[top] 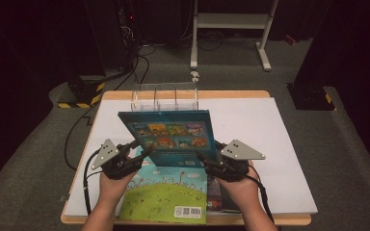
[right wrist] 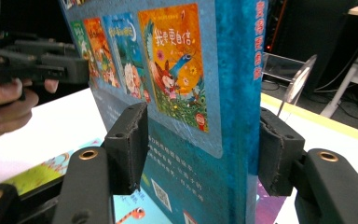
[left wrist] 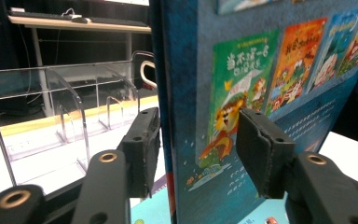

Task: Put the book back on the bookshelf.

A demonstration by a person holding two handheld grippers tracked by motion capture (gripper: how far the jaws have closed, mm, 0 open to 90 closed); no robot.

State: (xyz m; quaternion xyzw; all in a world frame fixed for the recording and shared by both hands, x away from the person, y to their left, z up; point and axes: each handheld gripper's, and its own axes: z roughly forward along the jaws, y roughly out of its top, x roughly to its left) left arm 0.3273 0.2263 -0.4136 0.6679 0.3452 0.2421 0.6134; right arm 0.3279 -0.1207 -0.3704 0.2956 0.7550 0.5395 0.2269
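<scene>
On the white table (top: pixel 279 144), both grippers, left (top: pixel 142 153) and right (top: pixel 203 159), bracket the upright blue book (top: pixel 173 137) with jaws slack, not pinching; next, probably regrip, then slot it into the clear rack (top: pixel 166 97).

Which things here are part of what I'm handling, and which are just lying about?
In the job:
teal hardcover picture book
left gripper
right gripper
clear acrylic divider rack

Lying about:
green-covered picture book, flat on the table
dark book beside it
</scene>
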